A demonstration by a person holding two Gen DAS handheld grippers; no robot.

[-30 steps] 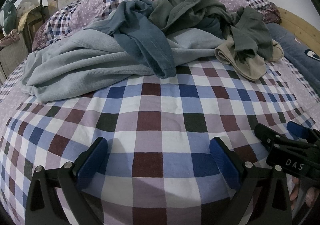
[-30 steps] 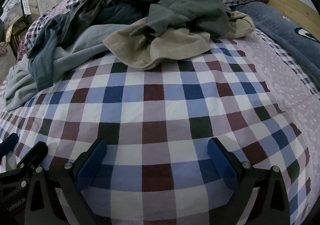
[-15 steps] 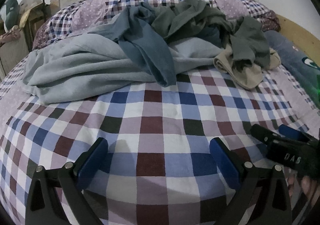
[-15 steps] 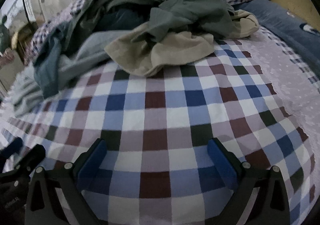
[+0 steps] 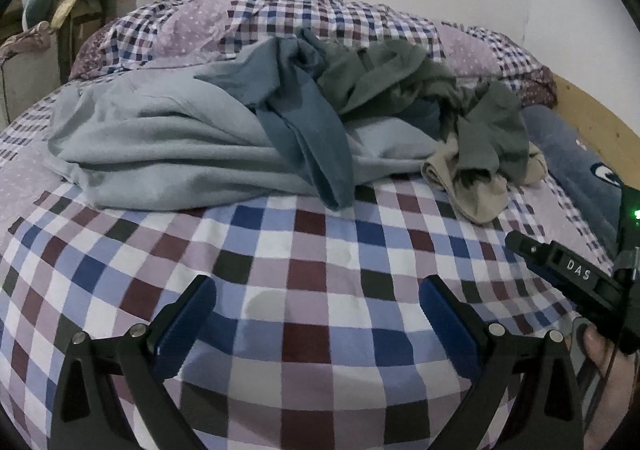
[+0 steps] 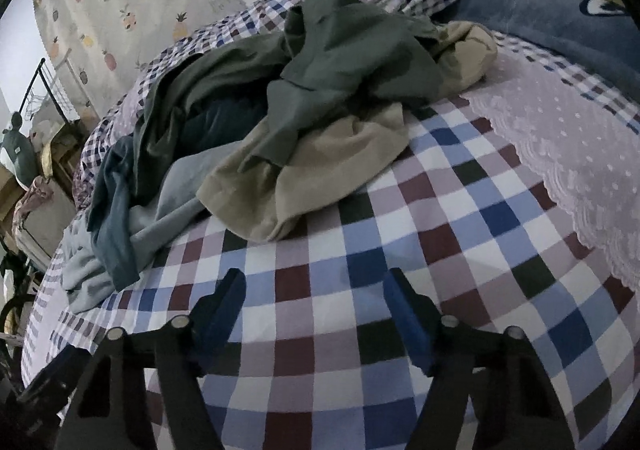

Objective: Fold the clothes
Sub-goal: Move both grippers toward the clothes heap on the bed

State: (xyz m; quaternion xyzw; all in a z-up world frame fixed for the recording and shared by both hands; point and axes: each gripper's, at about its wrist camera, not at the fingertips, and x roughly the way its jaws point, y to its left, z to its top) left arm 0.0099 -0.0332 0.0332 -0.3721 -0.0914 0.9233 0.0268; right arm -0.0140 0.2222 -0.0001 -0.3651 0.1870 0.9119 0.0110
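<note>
Covering the whole bed, a checked quilt point(image 5: 320, 262) carries a heap of clothes point(image 5: 280, 125) toward its far end; nearer, the left gripper point(image 5: 316, 314) and right gripper point(image 6: 316, 306) hover spread, both holding nothing.

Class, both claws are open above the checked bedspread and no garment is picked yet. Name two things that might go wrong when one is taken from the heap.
1. The olive-green garment drapes over the beige garment; pulling either may drag both.
2. The dark teal garment lies across the pale grey garment, so they may tangle.
</note>
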